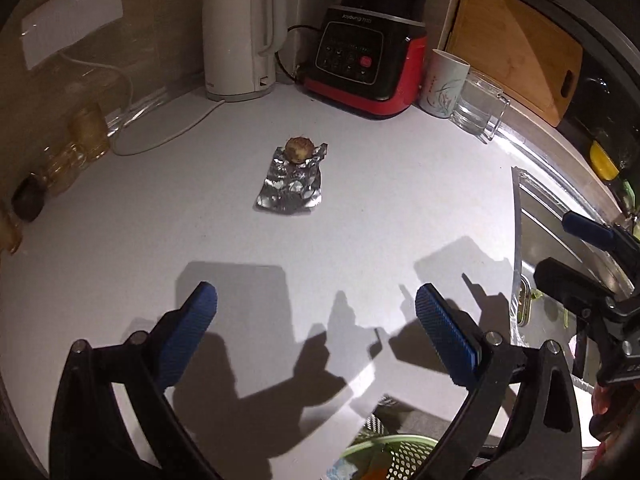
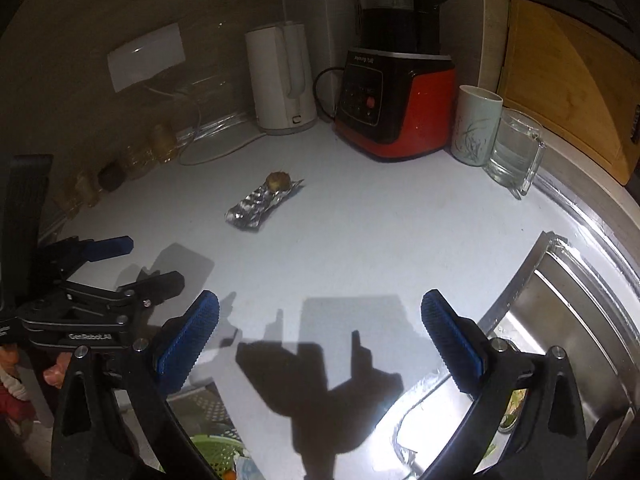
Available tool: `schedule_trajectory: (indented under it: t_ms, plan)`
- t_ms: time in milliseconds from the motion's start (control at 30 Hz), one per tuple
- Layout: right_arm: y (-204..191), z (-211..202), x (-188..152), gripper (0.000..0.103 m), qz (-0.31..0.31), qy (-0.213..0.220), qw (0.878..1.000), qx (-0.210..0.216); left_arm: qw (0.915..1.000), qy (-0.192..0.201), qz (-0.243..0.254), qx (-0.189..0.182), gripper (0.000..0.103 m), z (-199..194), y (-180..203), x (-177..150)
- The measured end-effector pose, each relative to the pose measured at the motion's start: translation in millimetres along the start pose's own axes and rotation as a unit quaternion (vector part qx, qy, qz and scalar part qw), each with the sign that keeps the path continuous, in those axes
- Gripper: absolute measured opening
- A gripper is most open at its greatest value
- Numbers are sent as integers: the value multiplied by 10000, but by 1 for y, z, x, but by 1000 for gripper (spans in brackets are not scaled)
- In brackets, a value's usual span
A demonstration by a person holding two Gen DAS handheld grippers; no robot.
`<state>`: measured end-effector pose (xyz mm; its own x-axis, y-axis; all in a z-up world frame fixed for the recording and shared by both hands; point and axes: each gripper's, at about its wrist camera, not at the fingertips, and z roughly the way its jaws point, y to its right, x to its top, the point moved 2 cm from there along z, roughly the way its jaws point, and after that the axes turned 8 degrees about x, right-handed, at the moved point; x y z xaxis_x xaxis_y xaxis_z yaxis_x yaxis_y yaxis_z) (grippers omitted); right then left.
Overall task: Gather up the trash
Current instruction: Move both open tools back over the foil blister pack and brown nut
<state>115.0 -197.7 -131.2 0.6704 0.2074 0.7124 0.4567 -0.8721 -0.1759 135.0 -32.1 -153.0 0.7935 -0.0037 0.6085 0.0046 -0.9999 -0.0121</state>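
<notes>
A crumpled silver foil wrapper [image 1: 289, 184] lies in the middle of the white counter, with a small brown round scrap [image 1: 299, 149] on its far end. Both show in the right wrist view, the wrapper [image 2: 258, 207] and the scrap [image 2: 279, 181]. My left gripper [image 1: 316, 312] is open and empty, well short of the wrapper. My right gripper [image 2: 320, 316] is open and empty, nearer the sink. A green mesh bin [image 1: 384, 456] with some trash in it sits below the counter's front edge; it also shows in the right wrist view [image 2: 216, 452].
A white kettle [image 1: 238, 36], a red-and-black blender [image 1: 366, 60], a patterned cup [image 1: 444, 82] and a glass mug [image 1: 480, 106] stand along the back. Jars [image 1: 80, 144] line the left wall. A steel sink [image 2: 580, 340] lies to the right, a wooden board [image 1: 516, 48] behind it.
</notes>
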Motion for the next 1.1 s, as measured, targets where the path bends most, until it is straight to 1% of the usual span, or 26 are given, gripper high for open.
schedule_trajectory:
  t_ms: [67, 200, 333, 467, 633, 800, 933, 1033, 1067, 1100]
  plan:
    - [5, 10, 11, 100, 114, 28, 9999, -74, 9999, -1, 140, -86, 95, 25, -3, 17]
    - [11, 26, 27, 100, 373, 91, 9988, -314, 9988, -143, 439, -150, 95, 74, -9, 48]
    - [18, 40, 38, 100, 674, 129, 9964, -494, 9980, -225, 509, -296, 95, 106, -11, 74]
    - [23, 50, 46, 100, 833, 145, 9944, -637, 9968, -324, 640, -359, 95, 128, -7, 84]
    - [25, 65, 51, 100, 847, 55, 9940, -685, 9953, -398, 832, -295, 95, 144, -6, 87]
    - [22, 85, 61, 100, 604, -16, 9971, -457, 9963, -408, 686, -305, 95, 151, -22, 89]
    - [17, 109, 78, 100, 94, -73, 9999, -86, 9966, -416, 606, -369, 95, 153, -34, 88]
    - [16, 135, 94, 94, -365, -244, 9988, 237, 9966, -408, 568, -433, 95, 154, -39, 88]
    - [15, 144, 99, 91, -501, -313, 9976, 360, 9964, -401, 544, -503, 95, 155, -41, 89]
    - [15, 154, 104, 90, -623, -405, 9960, 500, 9962, -388, 515, -582, 95, 154, -42, 89]
